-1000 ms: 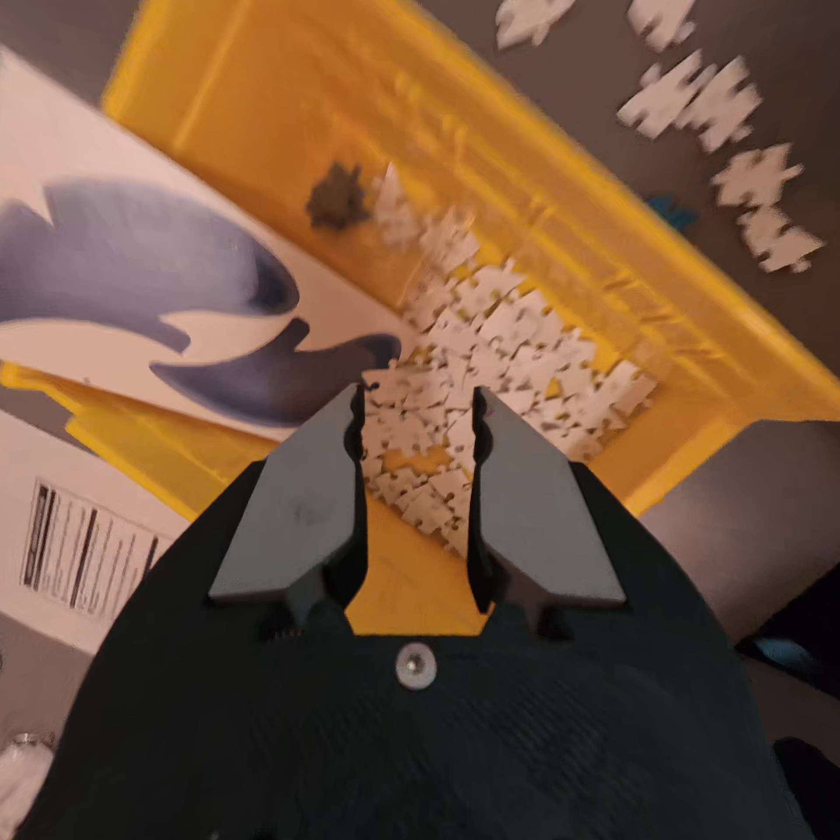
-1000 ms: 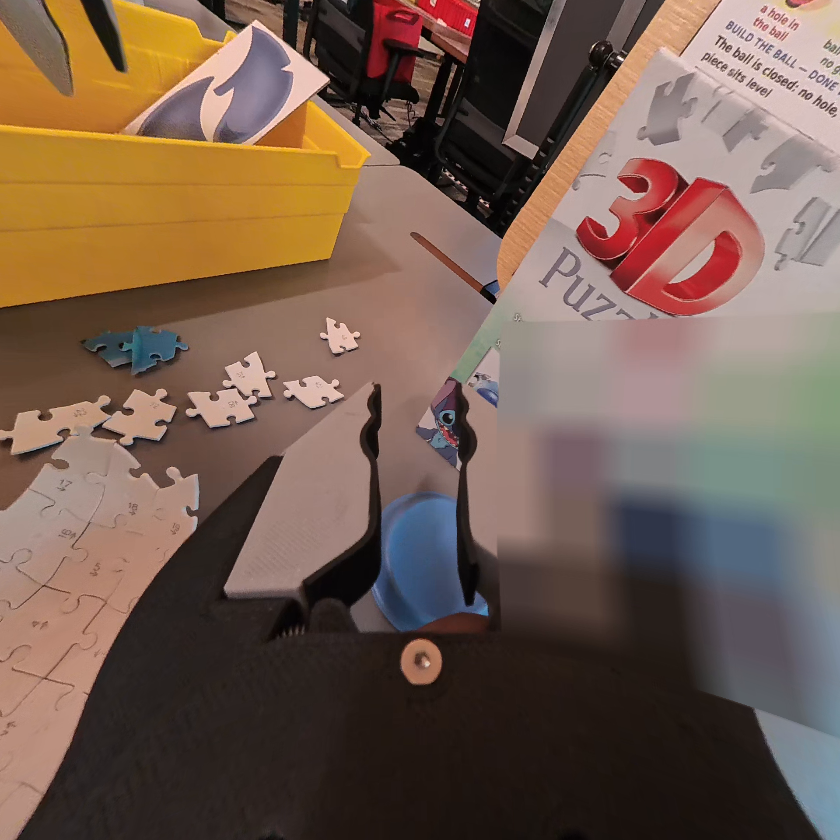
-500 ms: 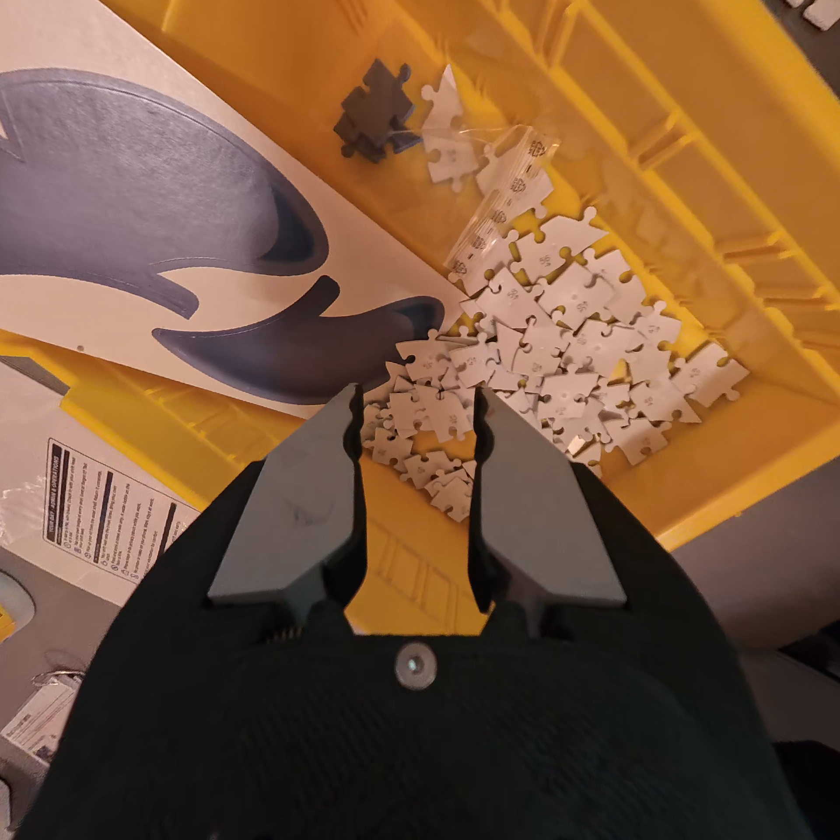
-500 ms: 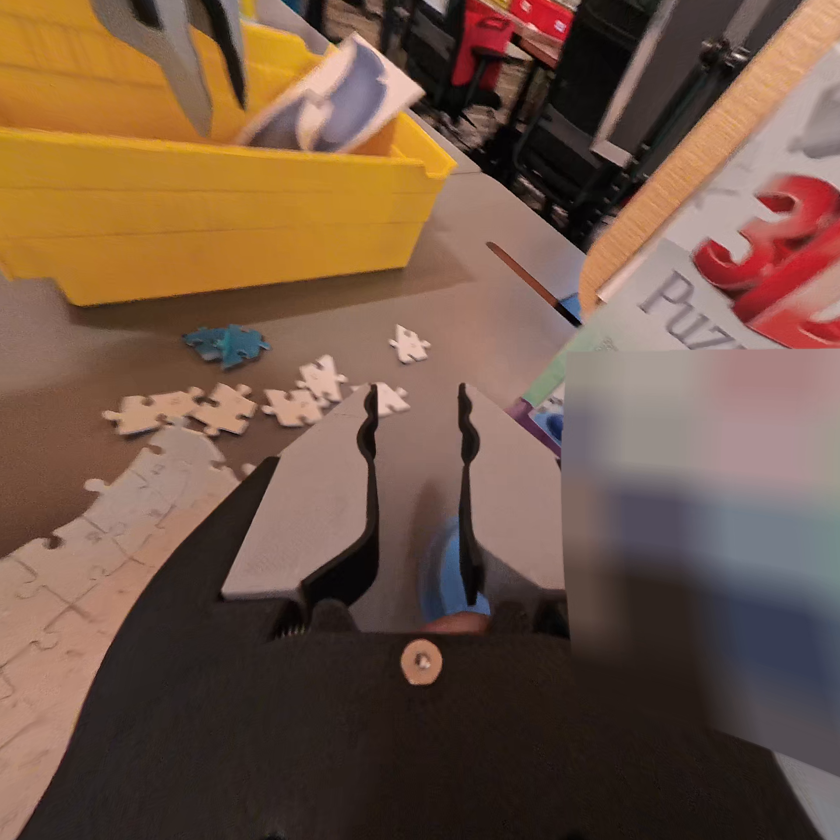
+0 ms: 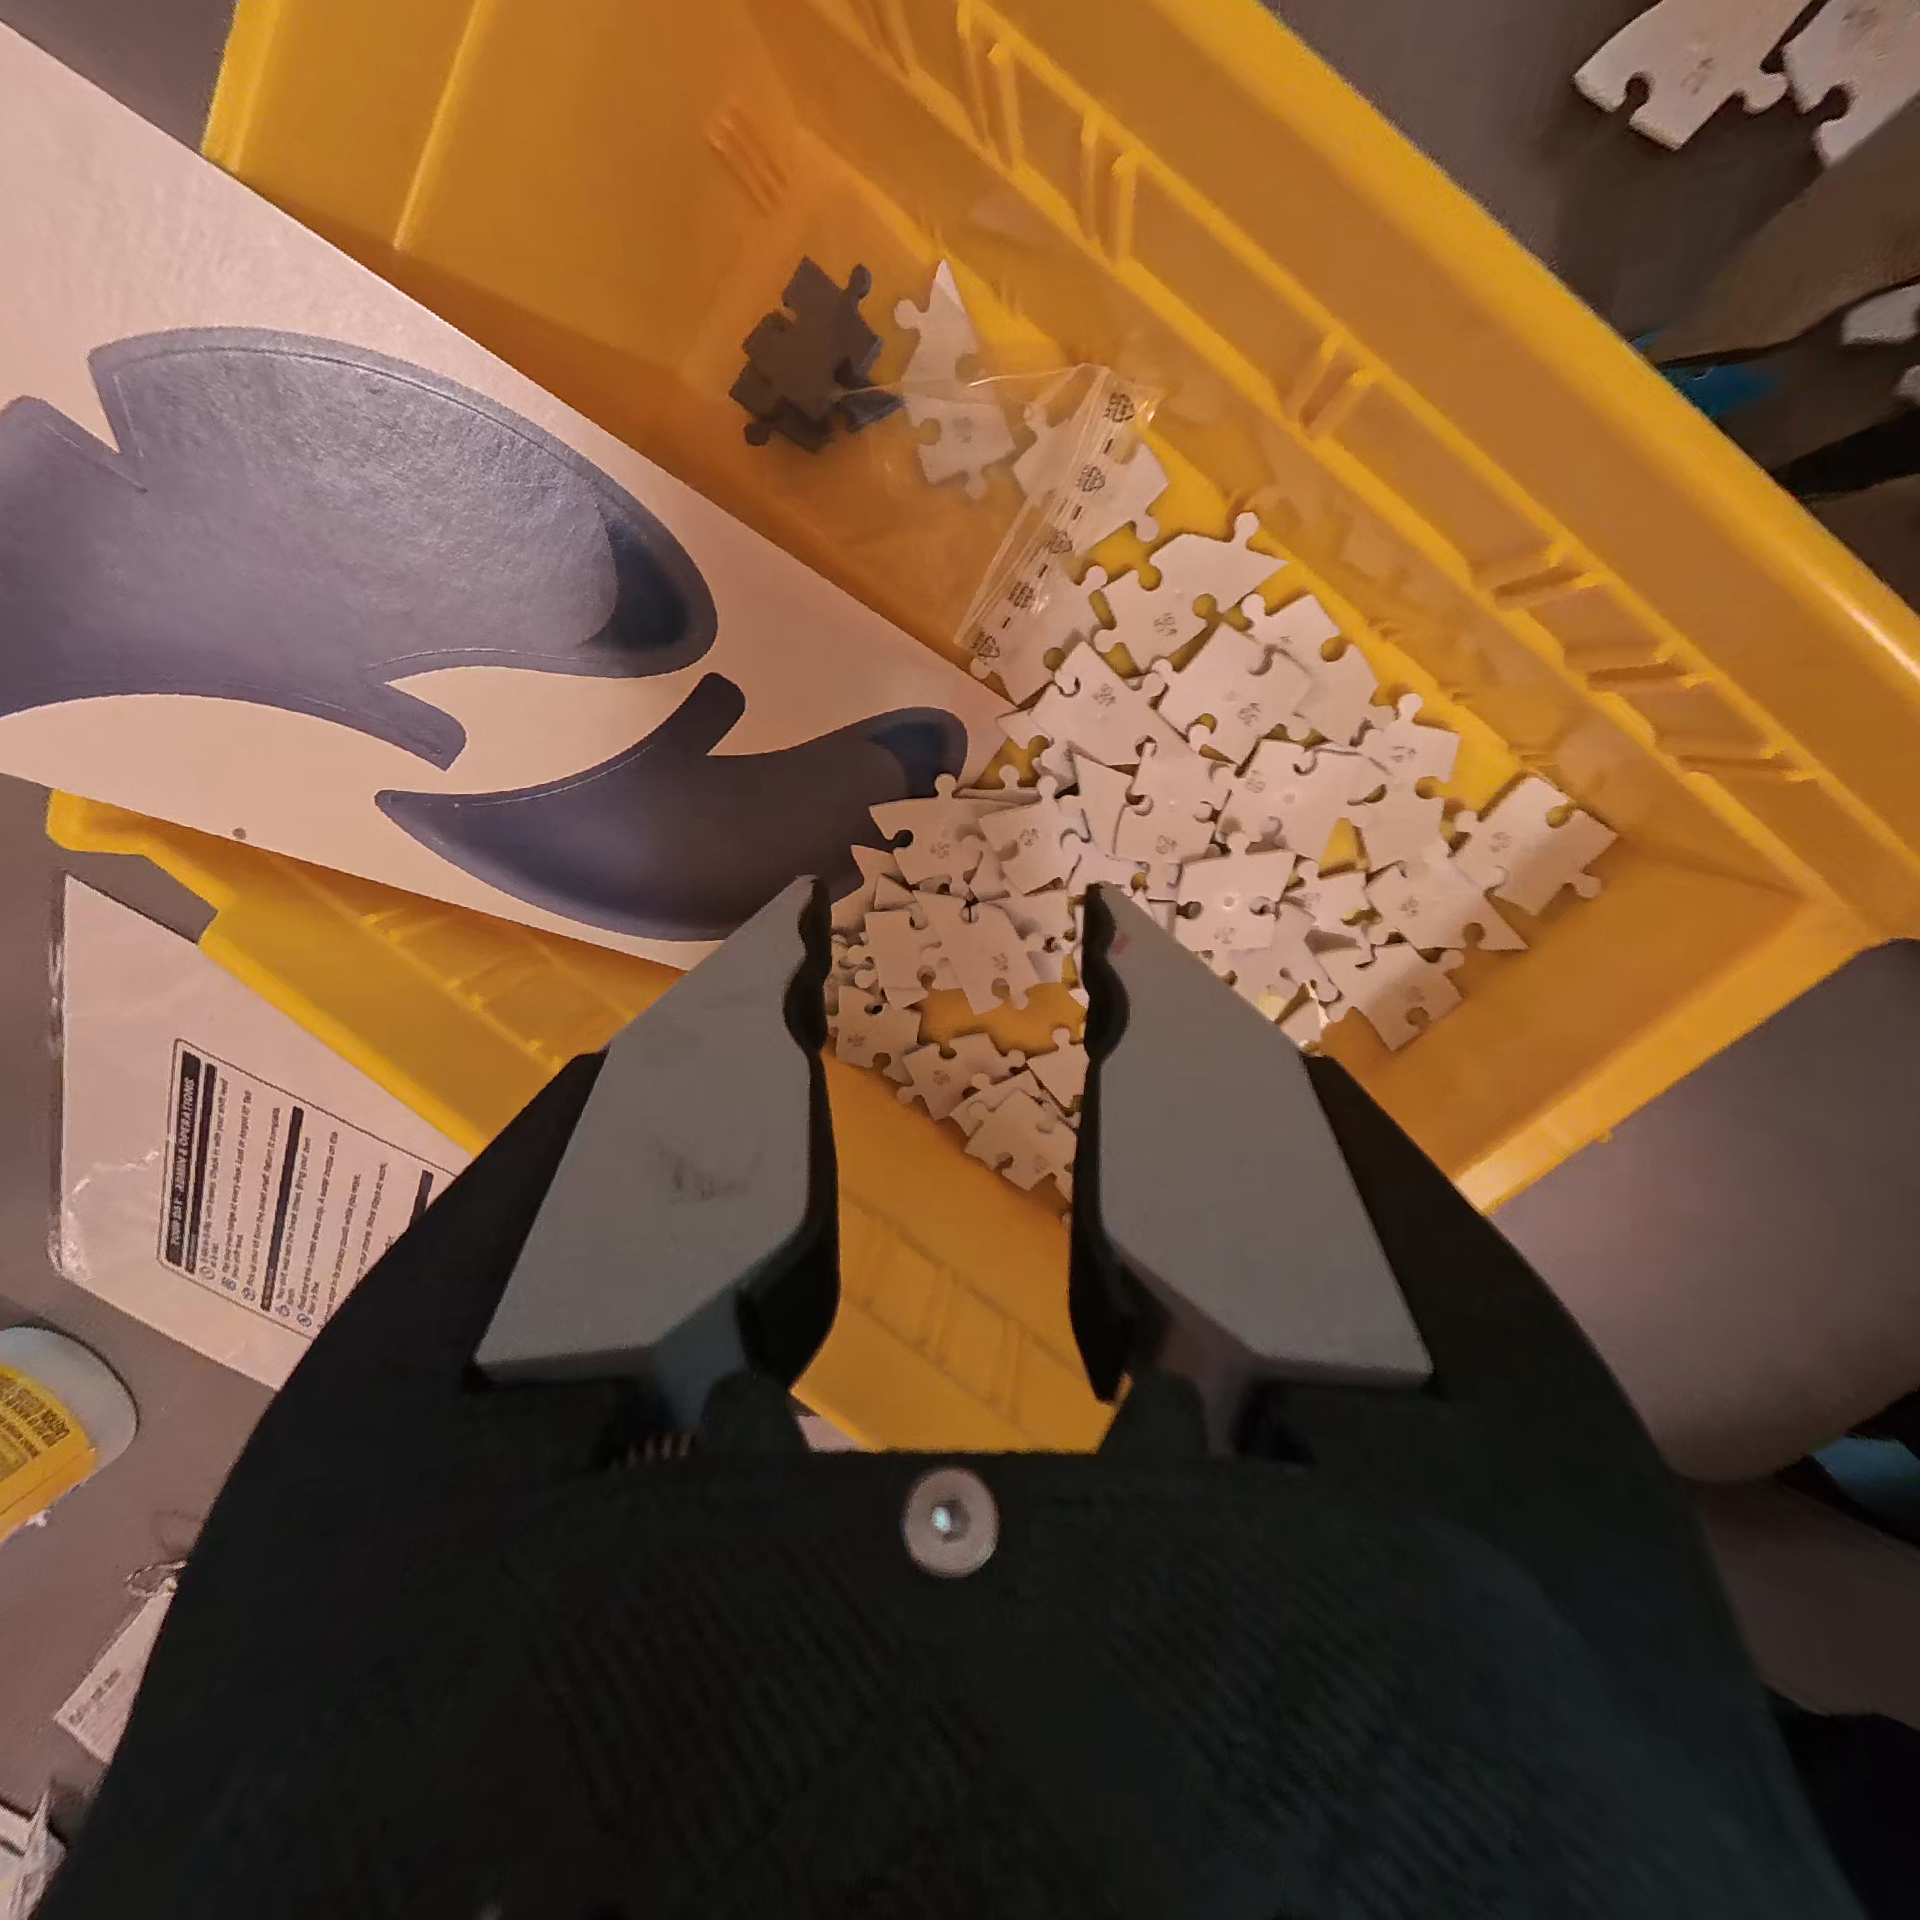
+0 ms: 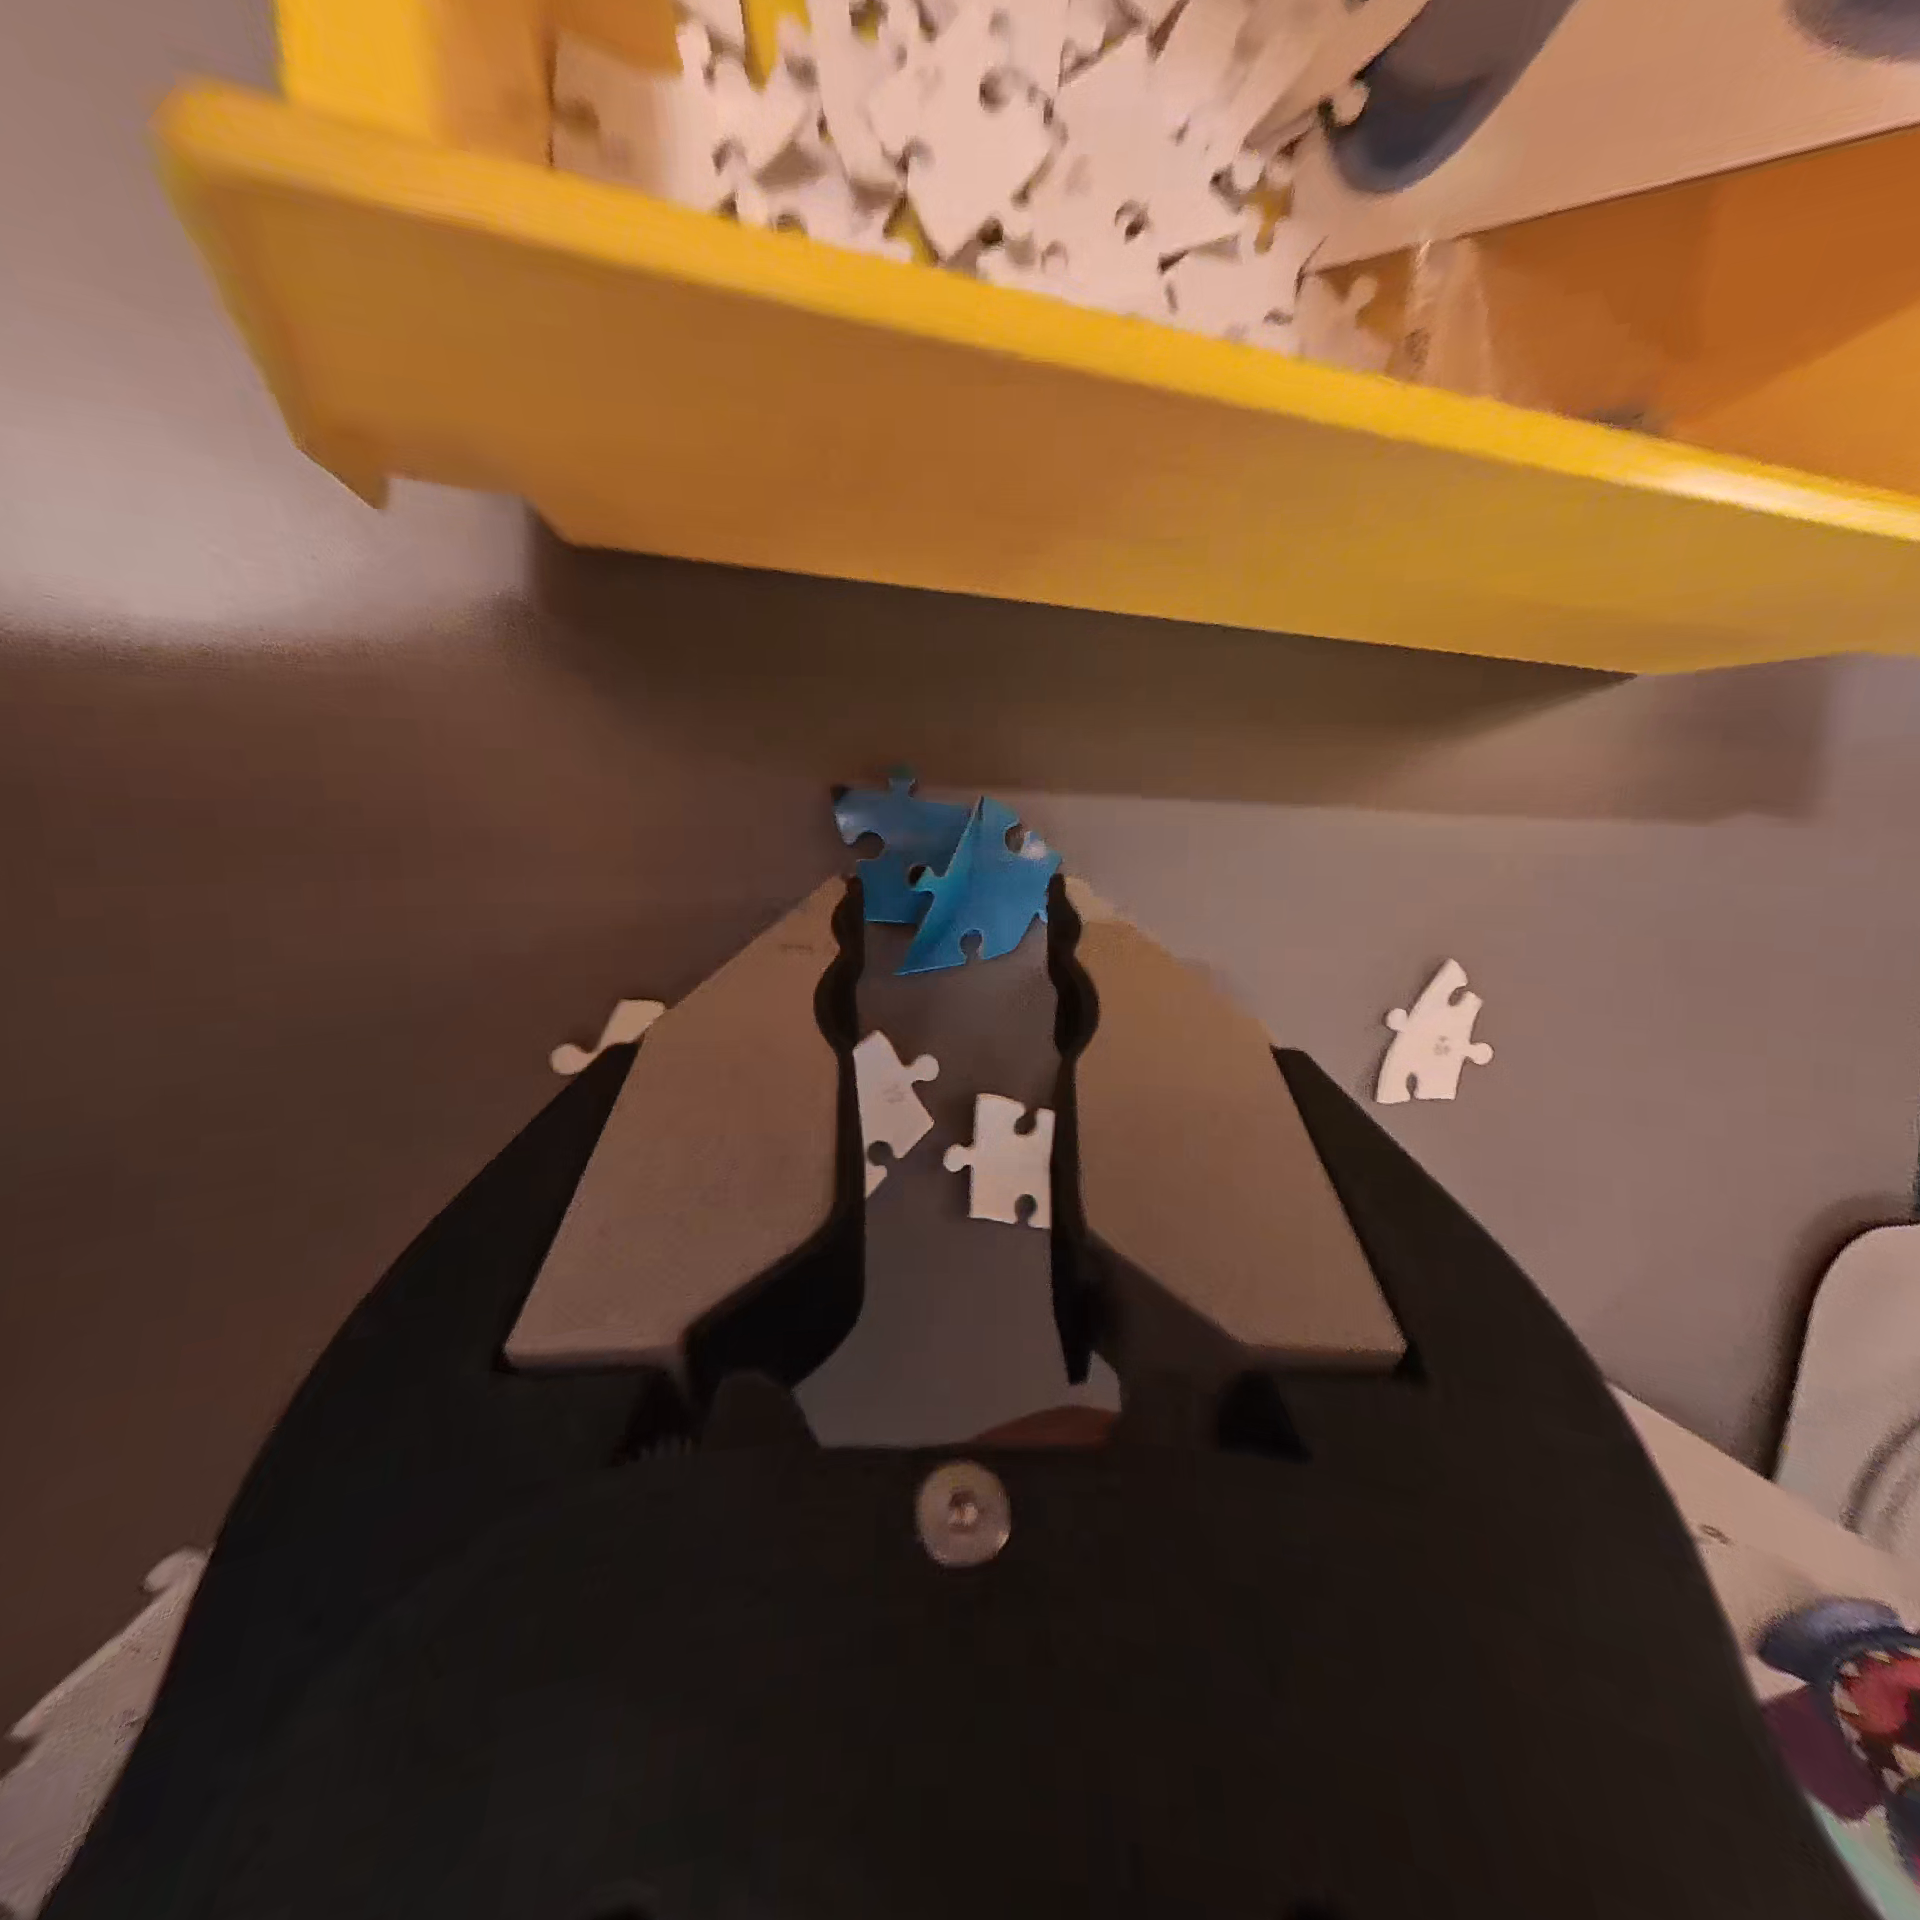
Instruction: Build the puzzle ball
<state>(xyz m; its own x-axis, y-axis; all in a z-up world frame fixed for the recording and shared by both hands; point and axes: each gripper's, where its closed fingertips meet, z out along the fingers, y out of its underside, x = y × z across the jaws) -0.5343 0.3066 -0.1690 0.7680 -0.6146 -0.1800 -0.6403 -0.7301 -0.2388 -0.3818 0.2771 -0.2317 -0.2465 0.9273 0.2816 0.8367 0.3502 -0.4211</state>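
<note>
- Yellow bin [image 5: 1382, 343] on the grey bench [image 6: 312, 883]. Contents: a heap of white pieces [image 5: 1226, 831], face down, piled toward one end wall; a dark piece [image 5: 810, 358] apart from the heap, farther along the floor; a clear bag [image 5: 1049, 520] between the dark piece and the heap; a printed card [image 5: 312, 540] leaning on the far long wall, its lower edge touching the heap.
- Left gripper [image 5: 948, 914] over the bin's near wall, fingers apart, nothing between them. Tips frame the near edge of the heap; contact cannot be told.
- Right gripper [image 6: 951, 899] low over the bench, outside the bin's long wall; fingers apart, empty.
- Blue pieces [image 6: 940, 868], two overlapping, lie on the bench just past the right tips, near the bin wall.
- Loose white pieces [image 6: 1003, 1158] on the bench show in the gap between the right fingers; another [image 6: 1434, 1034] lies to the side.
</note>
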